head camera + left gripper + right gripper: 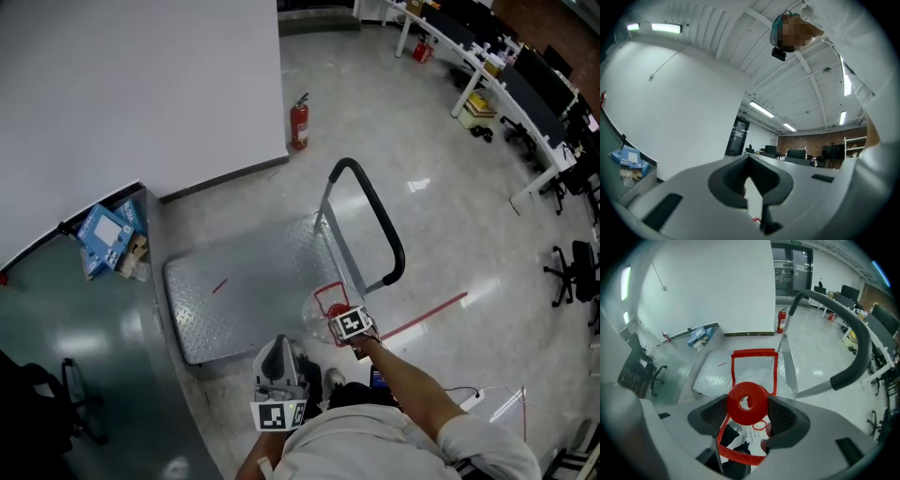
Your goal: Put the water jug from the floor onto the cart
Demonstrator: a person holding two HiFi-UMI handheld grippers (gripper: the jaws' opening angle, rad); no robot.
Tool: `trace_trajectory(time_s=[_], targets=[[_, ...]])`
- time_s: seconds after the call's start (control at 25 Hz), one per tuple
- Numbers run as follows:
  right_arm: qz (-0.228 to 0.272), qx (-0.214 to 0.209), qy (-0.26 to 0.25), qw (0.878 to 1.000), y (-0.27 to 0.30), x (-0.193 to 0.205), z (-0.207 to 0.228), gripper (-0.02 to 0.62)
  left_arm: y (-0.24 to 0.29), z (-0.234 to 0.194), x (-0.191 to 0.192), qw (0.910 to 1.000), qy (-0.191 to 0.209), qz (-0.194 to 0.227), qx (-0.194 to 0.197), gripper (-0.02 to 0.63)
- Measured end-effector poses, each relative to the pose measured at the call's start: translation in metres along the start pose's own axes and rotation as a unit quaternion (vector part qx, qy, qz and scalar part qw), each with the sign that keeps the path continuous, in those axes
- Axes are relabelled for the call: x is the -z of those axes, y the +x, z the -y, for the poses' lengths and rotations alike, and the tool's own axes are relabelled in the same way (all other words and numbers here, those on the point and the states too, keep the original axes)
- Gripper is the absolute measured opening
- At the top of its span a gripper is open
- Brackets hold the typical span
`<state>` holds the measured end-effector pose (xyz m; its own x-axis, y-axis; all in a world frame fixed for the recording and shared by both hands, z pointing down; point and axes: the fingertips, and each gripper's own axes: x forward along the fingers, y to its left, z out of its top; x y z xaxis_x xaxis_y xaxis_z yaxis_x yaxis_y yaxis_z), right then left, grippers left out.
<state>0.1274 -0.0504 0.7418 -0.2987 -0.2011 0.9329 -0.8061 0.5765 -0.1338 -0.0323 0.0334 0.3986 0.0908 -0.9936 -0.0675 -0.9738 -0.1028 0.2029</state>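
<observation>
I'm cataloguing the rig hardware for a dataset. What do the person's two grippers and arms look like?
The left gripper and right gripper are light grey shells with dark ribbed jaw pads. Each carries a white cube with black square markers. The person wears a white sleeve.

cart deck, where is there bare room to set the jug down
Nearly the whole deck is bare, from its far edge to the handle; only a small red mark lies on it. It is tight at the near handle corner, where the jug hangs from the right gripper. Boxes crowd the space left of the deck.
</observation>
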Motion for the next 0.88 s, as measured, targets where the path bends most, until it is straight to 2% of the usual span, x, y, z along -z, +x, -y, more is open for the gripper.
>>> trace_trajectory(time_s=[0.16,0.4,0.76,0.88], targets=[[0.007,0.003,0.019,1.0,0.013,-0.041,0.009,0.277,0.033,-0.02,0.0,0.9995,-0.004,-0.001,0.031,0.003],[0.014,0.011,0.031,0.999,0.025,-0.089,0.025,0.276,0.064,-0.035,0.007,0.999,-0.014,-0.017,0.039,0.003],[0.018,0.003,0.028,0.999,0.061,-0.15,0.047,0.276,0.116,-0.055,0.02,0.9994,-0.016,-0.032,0.003,0.003],[0.002,-0.002,0.028,1.0,0.074,-0.16,0.052,0.276,0.13,-0.062,0.025,0.999,-0.02,-0.037,-0.017,0.003]])
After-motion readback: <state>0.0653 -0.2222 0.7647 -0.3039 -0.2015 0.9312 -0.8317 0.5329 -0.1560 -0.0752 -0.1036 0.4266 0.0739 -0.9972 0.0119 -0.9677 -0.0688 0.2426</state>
